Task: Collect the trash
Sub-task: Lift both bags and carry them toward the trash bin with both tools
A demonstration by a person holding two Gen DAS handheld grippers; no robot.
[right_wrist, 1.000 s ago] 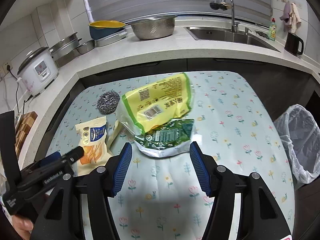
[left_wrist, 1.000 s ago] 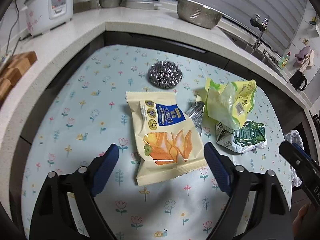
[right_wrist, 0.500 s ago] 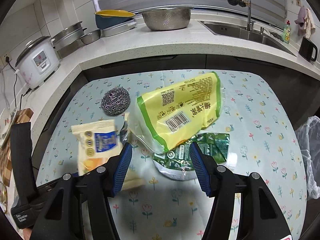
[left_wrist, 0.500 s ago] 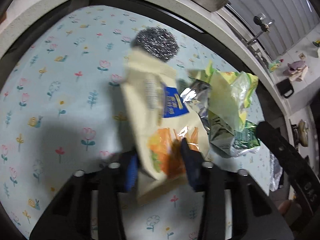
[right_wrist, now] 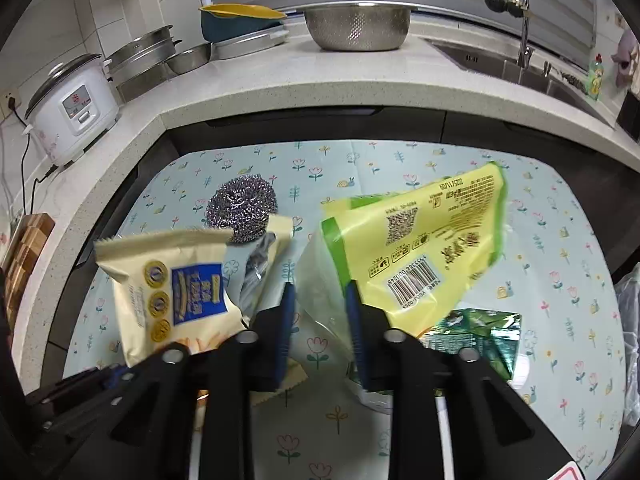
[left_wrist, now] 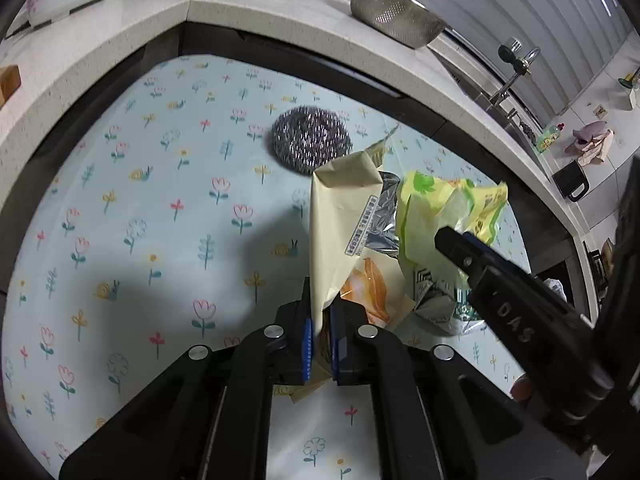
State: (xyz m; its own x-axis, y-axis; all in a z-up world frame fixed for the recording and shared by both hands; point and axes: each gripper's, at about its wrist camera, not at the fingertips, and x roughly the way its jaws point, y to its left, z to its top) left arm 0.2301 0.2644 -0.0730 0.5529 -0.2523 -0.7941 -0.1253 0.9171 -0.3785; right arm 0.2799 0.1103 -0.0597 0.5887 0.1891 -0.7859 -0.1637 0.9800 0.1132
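My left gripper (left_wrist: 322, 336) is shut on the lower edge of a cream snack bag (left_wrist: 340, 220), which stands lifted and folded above the flowered table (left_wrist: 160, 208). The same cream snack bag (right_wrist: 176, 288) hangs at the left of the right wrist view. My right gripper (right_wrist: 319, 312) is closing, with the clear end of a yellow-green bag (right_wrist: 432, 248) between its jaws; a small gap still shows at the left pad. A green wrapper (right_wrist: 476, 336) lies under that bag. A crumpled silver wrapper (left_wrist: 380, 220) sits between the two bags.
A steel scourer (right_wrist: 242, 206) rests on the table behind the bags. A white bin liner (right_wrist: 630, 320) hangs off the table's right edge. On the counter stand a rice cooker (right_wrist: 72, 112), a metal colander (right_wrist: 356, 26) and a sink with tap (right_wrist: 520, 48).
The left gripper closed on the cream snack bag and lifted it off the table. The right gripper moved forward to the yellow-green bag and its jaws narrowed around the clear end.
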